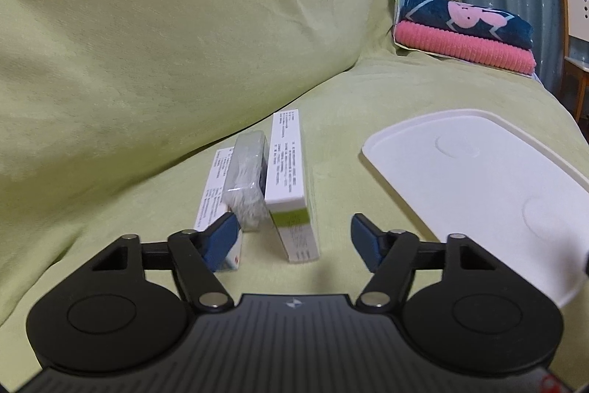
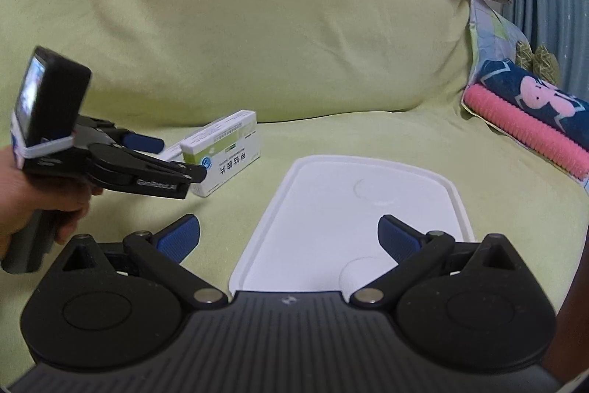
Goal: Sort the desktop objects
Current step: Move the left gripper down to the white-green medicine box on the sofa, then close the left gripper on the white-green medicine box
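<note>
Left wrist: left gripper (image 1: 292,238) spread wide, empty, aimed at green-banded medicine box (image 1: 291,183), wrapped packet (image 1: 247,179) and second box (image 1: 217,186) huddled on green cover (image 1: 110,61), beside white tray (image 1: 478,179).

Right wrist: right gripper (image 2: 289,240) agape over bare tray, likely the sorting spot.

Black grippers (image 1: 291,231) — ribbed blue pads (image 1: 221,238)

Sofa cover (image 1: 147,43) plain light green, tray (image 2: 331,209) white. Medicine box (image 1: 289,172) white with lime-green band. Folded towels: ribbed pink towel (image 1: 467,48), navy towel (image 1: 460,15) with pink print.
</note>
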